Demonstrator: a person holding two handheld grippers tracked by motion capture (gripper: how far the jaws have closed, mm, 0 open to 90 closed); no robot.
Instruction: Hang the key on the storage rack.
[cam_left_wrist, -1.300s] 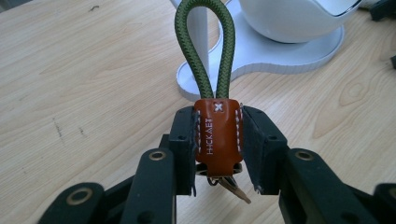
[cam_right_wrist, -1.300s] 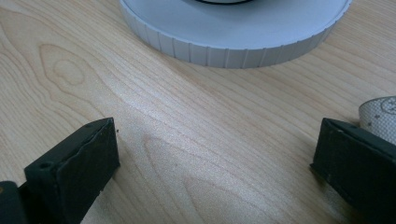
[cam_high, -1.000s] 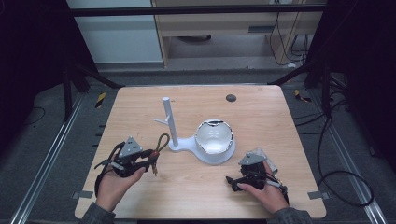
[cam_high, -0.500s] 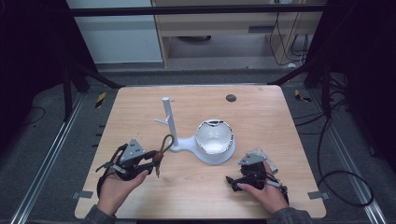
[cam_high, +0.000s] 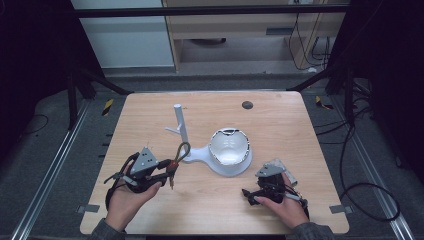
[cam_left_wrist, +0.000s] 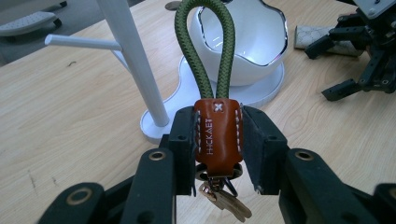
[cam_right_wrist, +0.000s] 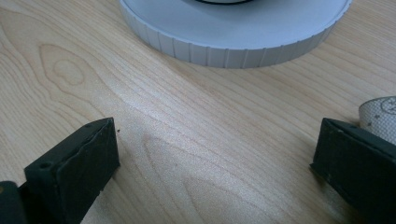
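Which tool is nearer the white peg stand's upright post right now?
Left. The left tool, shut on the brown leather key fob, sits just before the white upright post. The right tool rests farther off, beyond the white bowl.

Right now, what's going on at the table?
A person works two hand-held grippers. The left gripper is clamped on the brown leather tab of a keychain, its green cord loop pointing toward the white stand beside the bowl. The right gripper rests open on the table, holding nothing.
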